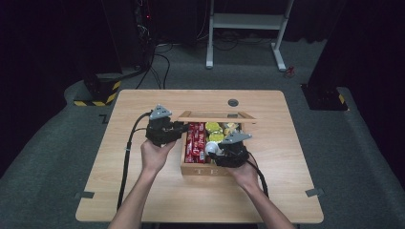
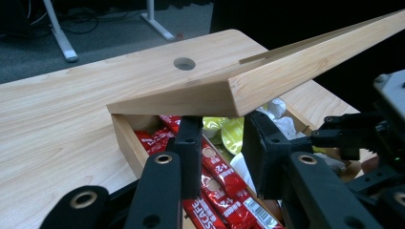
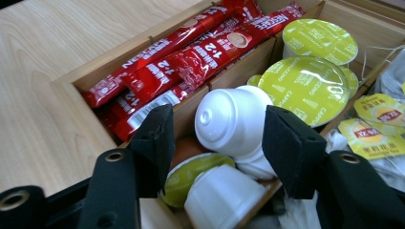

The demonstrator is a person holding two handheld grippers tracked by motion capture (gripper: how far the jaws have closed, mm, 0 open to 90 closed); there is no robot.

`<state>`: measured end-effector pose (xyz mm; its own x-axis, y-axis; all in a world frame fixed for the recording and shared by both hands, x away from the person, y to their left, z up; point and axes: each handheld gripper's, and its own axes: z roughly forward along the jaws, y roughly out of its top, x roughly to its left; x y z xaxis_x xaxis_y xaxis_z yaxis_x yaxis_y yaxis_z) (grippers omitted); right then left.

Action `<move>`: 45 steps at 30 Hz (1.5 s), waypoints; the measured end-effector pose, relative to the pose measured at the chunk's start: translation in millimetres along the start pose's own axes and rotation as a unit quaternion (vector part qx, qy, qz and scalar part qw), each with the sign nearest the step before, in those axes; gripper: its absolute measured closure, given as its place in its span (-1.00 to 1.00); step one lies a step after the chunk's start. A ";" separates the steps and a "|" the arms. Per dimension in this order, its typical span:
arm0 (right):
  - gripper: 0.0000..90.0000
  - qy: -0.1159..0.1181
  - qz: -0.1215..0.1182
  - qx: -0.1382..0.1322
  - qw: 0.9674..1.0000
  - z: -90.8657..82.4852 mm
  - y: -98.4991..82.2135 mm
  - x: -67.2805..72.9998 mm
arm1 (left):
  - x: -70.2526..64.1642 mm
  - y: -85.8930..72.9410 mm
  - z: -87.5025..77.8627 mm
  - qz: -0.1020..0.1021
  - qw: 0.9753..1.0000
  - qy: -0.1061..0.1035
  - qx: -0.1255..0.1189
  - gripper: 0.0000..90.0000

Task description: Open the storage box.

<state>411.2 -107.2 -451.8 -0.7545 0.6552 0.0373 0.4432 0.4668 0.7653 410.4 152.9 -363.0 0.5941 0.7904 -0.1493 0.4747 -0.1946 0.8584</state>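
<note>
A wooden tea box [image 1: 205, 169] sits mid-table with its lid [image 1: 217, 116] lifted. My left gripper [image 1: 177, 128] is at the box's left side. In the left gripper view its jaws [image 2: 219, 125] close under the lid's front edge [image 2: 191, 102] and hold it up. My right gripper [image 1: 224, 151] hovers over the box's front right part. Its jaws [image 3: 218, 119] stand apart around a white capsule [image 3: 229, 119], with a clear gap on the left side. Red coffee sachets [image 3: 191, 52] fill the left compartment. Green-lidded cups [image 3: 301, 81] lie behind the capsule.
Tea bags with yellow tags [image 3: 377, 124] lie in the right compartment. More white capsules [image 3: 219, 200] sit near the box's front wall. The table [image 1: 143, 191] has a round cable hole [image 1: 233, 102] behind the box. A desk frame [image 1: 246, 21] stands on the floor beyond.
</note>
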 end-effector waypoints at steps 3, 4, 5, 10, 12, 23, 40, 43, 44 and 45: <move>-0.04 -0.001 0.003 0.004 1.000 4.1 2.1 -1.5 | -2.3 1.1 2.1 0.003 1.000 -0.001 0.004 0.52; -0.04 0.000 0.000 0.005 1.000 4.7 2.4 -2.2 | -3.0 1.5 2.0 0.006 1.000 0.000 0.004 0.51; -0.05 -0.001 0.003 0.007 1.000 5.5 2.7 -2.2 | -3.1 1.7 1.7 0.004 1.000 -0.001 0.001 0.51; -0.05 0.000 -0.003 0.017 1.000 10.4 6.1 -0.8 | -1.6 4.2 3.1 -0.001 1.000 -0.005 -0.003 0.51; -0.06 -0.001 -0.003 0.021 1.000 12.4 9.0 -1.1 | -2.9 4.9 3.0 0.002 1.000 -0.004 -0.001 0.51; -0.12 -0.024 -0.003 0.054 0.998 22.5 13.1 0.8 | -5.5 5.2 4.1 0.007 1.000 -0.007 0.000 0.51; -0.08 -0.073 -0.040 0.092 0.992 31.4 17.3 6.3 | -4.0 7.3 2.9 0.006 1.000 -0.008 -0.006 0.51; -0.02 -0.073 -0.028 0.087 0.993 30.6 16.6 4.4 | -4.9 7.2 1.6 0.003 1.000 -0.008 -0.006 0.51; -0.02 -0.074 -0.026 0.084 0.993 30.5 16.1 4.3 | -4.8 7.3 1.0 0.005 1.000 -0.008 -0.006 0.51; -0.02 -0.076 -0.026 0.085 0.993 30.5 16.1 4.5 | -4.6 7.4 0.6 0.006 1.000 -0.008 -0.006 0.51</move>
<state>429.6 -78.6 -458.9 -0.7025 0.7037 -0.1058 0.4905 0.5866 0.6444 411.6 147.5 -356.2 0.6094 0.7792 -0.1467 0.4594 -0.1962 0.8663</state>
